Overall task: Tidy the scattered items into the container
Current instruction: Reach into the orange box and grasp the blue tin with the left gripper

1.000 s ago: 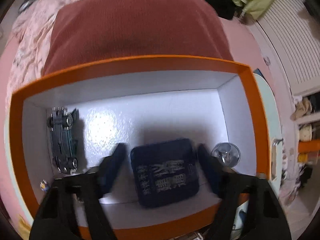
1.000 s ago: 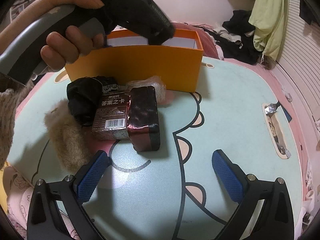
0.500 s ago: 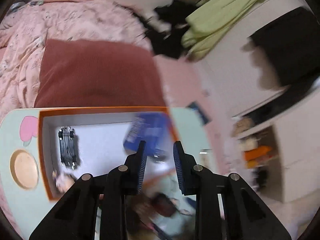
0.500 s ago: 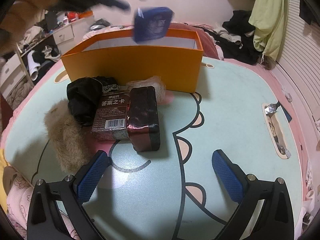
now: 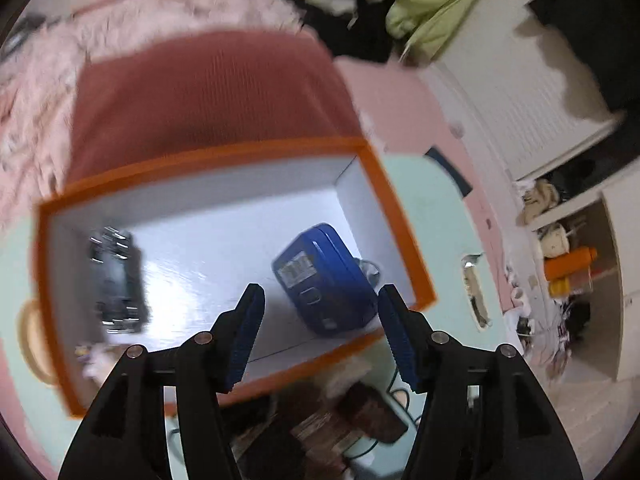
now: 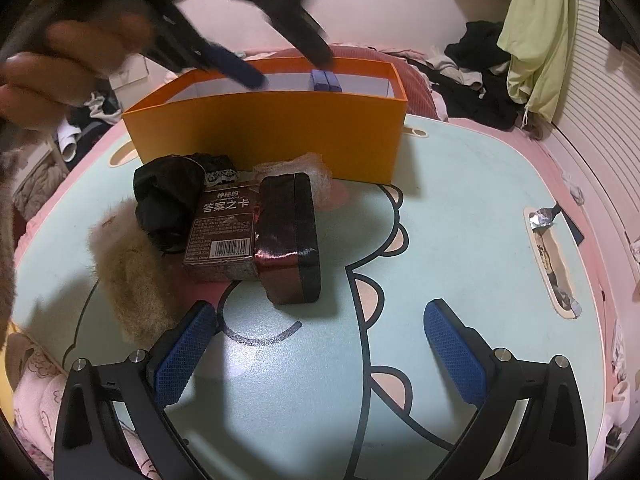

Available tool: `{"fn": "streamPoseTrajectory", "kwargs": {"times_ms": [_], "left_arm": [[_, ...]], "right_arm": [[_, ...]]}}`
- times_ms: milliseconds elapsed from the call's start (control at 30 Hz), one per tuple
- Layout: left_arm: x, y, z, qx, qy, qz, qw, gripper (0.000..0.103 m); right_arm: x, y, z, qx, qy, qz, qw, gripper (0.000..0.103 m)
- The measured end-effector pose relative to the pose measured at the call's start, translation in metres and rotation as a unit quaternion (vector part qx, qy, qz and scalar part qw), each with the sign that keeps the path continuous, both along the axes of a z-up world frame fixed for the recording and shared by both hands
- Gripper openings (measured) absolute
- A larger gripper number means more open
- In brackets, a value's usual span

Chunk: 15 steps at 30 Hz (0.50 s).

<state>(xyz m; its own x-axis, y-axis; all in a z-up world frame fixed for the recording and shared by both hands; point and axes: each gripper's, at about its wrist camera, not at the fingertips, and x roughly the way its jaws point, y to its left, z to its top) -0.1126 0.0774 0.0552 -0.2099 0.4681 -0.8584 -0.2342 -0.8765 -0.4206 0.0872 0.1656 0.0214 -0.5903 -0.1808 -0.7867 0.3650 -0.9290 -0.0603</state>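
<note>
The orange box with a white inside stands on the table; it also shows in the right wrist view. A blue tin lies tilted inside it at the right, next to a glass piece. A dark toy car lies inside at the left. My left gripper is open and empty above the box's near wall. My right gripper is open and empty, low over the table. Ahead of it lie a dark red box, a brown card box, a black cloth, a tan furry piece and crumpled plastic.
The mint table has a cartoon print and a slot holding foil at the right. A red cushion and pink bedding lie behind the box. Clothes pile at the back right.
The left gripper has let go of the blue tin, which dropped into the box and now lies tilted at its right. The gripper rose, closed, then opened again. The right gripper has not moved.
</note>
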Motion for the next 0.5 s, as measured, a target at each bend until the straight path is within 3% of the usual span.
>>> {"fn": "streamPoseTrajectory", "kwargs": {"times_ms": [100,233,400,500], "left_arm": [[-0.009,0.007,-0.001,0.006,-0.005,0.027,0.9996,0.061],[-0.012,0.022,-0.01,-0.057,-0.014,0.026,0.9979,0.062],[-0.022,0.028,-0.017,-0.076,-0.026,0.031,0.9963,0.063],[-0.023,0.033,-0.034,-0.102,-0.059,0.023,0.9928,0.069]], "right_arm": [[-0.001,-0.001,0.002,-0.001,0.002,0.001,1.0,0.103],[-0.001,-0.002,0.002,-0.002,0.003,0.001,1.0,0.103],[-0.001,-0.004,0.003,-0.003,0.005,0.001,1.0,0.103],[0.0,-0.005,0.002,-0.003,0.005,0.001,1.0,0.103]]}}
